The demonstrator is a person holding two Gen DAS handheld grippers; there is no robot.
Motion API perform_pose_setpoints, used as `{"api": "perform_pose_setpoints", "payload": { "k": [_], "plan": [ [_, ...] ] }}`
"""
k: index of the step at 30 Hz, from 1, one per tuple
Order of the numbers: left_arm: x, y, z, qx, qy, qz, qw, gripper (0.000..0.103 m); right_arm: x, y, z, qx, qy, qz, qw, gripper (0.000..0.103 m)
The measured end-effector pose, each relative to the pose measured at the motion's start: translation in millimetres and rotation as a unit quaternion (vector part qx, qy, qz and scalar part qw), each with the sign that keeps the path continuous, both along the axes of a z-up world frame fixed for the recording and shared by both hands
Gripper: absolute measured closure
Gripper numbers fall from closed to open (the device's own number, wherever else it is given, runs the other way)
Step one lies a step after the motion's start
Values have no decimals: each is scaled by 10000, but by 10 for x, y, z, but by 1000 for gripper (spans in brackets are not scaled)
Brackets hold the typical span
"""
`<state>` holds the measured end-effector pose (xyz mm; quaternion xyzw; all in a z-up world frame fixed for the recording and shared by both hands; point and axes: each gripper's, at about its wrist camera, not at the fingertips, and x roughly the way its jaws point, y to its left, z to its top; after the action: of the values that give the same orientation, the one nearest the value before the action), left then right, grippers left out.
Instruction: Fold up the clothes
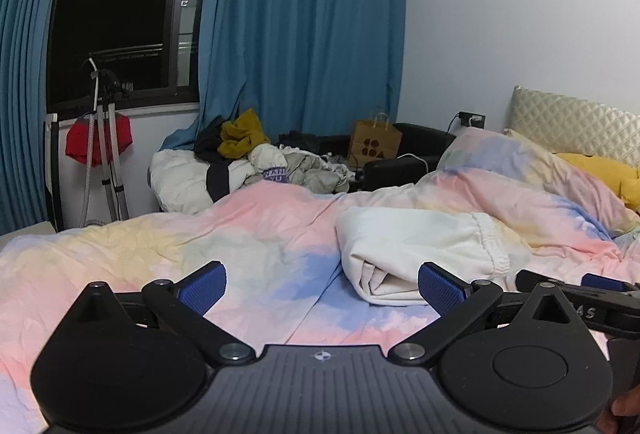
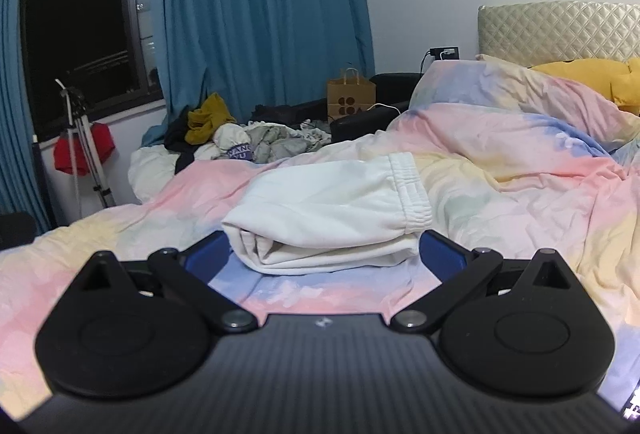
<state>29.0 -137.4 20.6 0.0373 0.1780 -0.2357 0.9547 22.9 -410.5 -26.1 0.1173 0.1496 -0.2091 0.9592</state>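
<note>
Both your grippers gape wide, holding nothing: left gripper [image 1: 322, 288] low over the duvet [image 1: 160, 254], right gripper [image 2: 324, 254] with fingers flanking the near end of the folded cream pants [image 2: 332, 206]. Pants lie mid-bed, waistband toward the headboard [image 2: 560, 30]. Clothes pile [image 2: 240, 142] beyond the far edge.

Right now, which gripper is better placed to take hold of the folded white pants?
Right. The right gripper is open with the folded white pants centred between its fingers. The left gripper, also open, faces mostly bare duvet, pants off to its right.
</note>
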Motion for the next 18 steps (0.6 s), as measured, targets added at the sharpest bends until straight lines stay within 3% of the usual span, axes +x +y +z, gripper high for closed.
{"api": "perform_pose_setpoints", "payload": {
  "k": [11, 18],
  "plan": [
    [99, -84, -298, 94, 110, 83, 9999, 0, 9, 10, -51, -241, 71, -56, 9997, 0],
    [161, -165, -357, -82, 86, 138, 9998, 0, 68, -59, -109, -194, 161, -26, 9997, 0]
  ]
}}
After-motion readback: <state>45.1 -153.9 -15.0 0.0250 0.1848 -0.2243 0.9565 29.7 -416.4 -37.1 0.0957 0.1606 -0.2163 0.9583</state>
